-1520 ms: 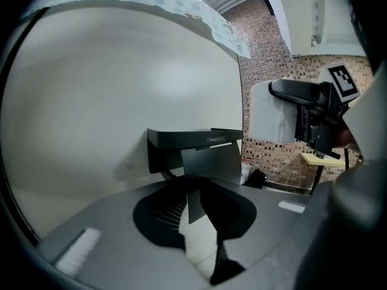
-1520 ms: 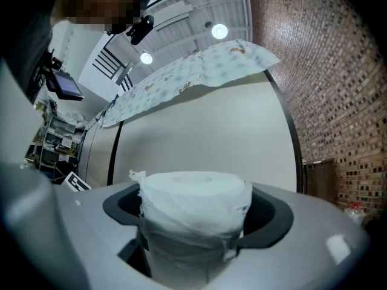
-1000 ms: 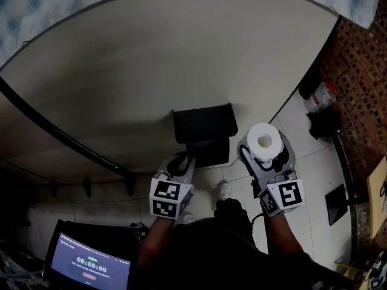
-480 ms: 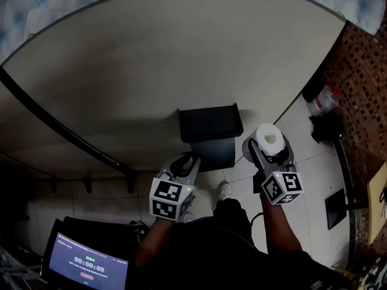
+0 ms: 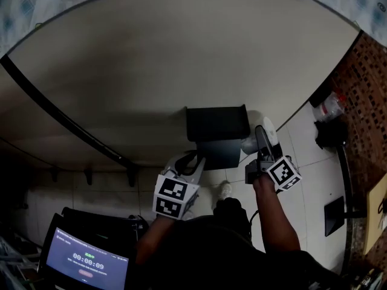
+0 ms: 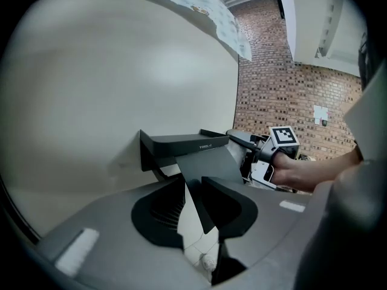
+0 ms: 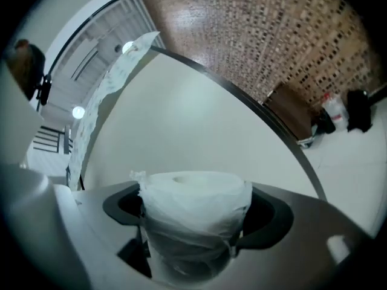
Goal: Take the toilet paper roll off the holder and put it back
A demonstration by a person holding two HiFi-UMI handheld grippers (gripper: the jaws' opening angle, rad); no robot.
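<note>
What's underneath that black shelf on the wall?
A dark grey flap sticks out from under the shelf, reaching into the left gripper. The flap covers whatever is beneath it.

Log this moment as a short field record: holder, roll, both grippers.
holder: black wall-mounted toilet paper holder on the cream wall, its dark flap tilted outward
roll: white toilet paper roll, off the holder, just right of it in the head view
right gripper: jaws clamped on the roll's sides
left gripper: flap between its jaws; grip unclear
</note>
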